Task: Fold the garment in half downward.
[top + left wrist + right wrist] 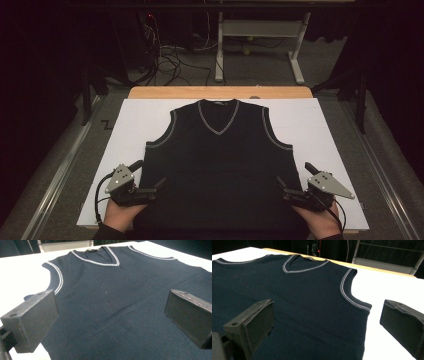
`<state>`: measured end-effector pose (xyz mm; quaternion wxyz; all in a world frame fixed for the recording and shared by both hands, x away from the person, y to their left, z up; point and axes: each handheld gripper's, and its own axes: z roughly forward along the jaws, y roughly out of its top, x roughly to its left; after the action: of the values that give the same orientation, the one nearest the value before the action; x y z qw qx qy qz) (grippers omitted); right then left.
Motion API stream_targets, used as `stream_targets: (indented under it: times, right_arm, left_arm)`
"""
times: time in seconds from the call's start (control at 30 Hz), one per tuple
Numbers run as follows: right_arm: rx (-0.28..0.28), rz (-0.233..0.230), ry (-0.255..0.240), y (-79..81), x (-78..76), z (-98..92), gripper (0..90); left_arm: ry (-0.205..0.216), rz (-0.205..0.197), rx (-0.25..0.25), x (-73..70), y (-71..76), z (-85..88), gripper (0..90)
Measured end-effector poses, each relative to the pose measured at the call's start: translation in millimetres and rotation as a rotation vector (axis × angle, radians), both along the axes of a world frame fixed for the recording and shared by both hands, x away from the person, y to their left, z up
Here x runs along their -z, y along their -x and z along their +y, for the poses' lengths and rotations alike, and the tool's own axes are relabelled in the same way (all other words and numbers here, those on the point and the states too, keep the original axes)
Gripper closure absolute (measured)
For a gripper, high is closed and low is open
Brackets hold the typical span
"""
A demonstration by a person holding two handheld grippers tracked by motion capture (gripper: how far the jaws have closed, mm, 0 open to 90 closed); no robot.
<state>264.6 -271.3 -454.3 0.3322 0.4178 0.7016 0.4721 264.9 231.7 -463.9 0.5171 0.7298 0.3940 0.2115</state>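
Dark knit vest (217, 160) lies flat mid-frame on the white worktop (320, 125), and we hold the left gripper (150, 177) and right gripper (295, 180) open-fingered at its lower side edges, probably ready to fold.

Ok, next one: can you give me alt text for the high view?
A dark sleeveless V-neck vest with pale trim lies flat, neck away from the person, on a white board on the table. The left gripper and right gripper, jaws open and empty, are held at its lower side edges.
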Motion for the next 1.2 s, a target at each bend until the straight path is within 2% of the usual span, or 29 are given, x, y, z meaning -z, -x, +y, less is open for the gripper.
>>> stream_targets:
  times: [0.13,0.4,0.47,0.53,0.7,0.77,0.9,1.0,1.13,1.2]
  right_arm:
    - [0.001,0.003,-0.001,-0.1,0.8,-1.3,0.1]
    - [-0.002,0.007,-0.007,-1.6,2.2,-3.4,0.1]
    - [-0.002,0.005,-0.008,-1.9,2.1,-4.0,0.1]
    - [0.003,0.006,-0.012,-2.6,1.3,-4.8,0.1]
    - [0.01,0.008,-0.015,-5.2,1.2,-4.5,0.2]
    - [0.011,0.007,-0.016,-7.9,1.7,-3.7,0.1]
    - [0.019,0.017,-0.011,-17.5,2.3,-0.7,0.2]
    - [0.031,0.034,-0.003,-28.3,2.8,3.1,0.2]
    - [0.048,0.04,0.016,-42.9,2.2,6.5,0.2]
    - [0.052,0.046,0.025,-50.4,3.1,7.8,0.2]
  left_arm:
    - [-0.007,0.004,0.006,2.3,-0.3,-2.1,0.0]
    - [0.007,0.008,0.006,3.5,-1.6,-1.7,0.0]
    - [0.008,0.016,0.002,4.5,-2.9,-1.7,0.0]
    - [0.01,0.043,-0.001,4.2,-4.6,-1.5,0.0]
    - [0.028,0.016,-0.022,5.9,-6.1,-0.2,0.0]
    - [0.029,0.02,-0.024,7.2,-7.4,0.0,0.0]
    - [0.028,0.018,-0.033,8.2,-10.5,0.9,0.0]
    - [0.026,0.033,-0.031,10.7,-15.1,2.2,0.0]
    - [0.077,0.058,-0.079,13.3,-26.9,2.9,0.0]
    - [0.054,0.053,-0.085,12.7,-32.1,-0.7,0.0]
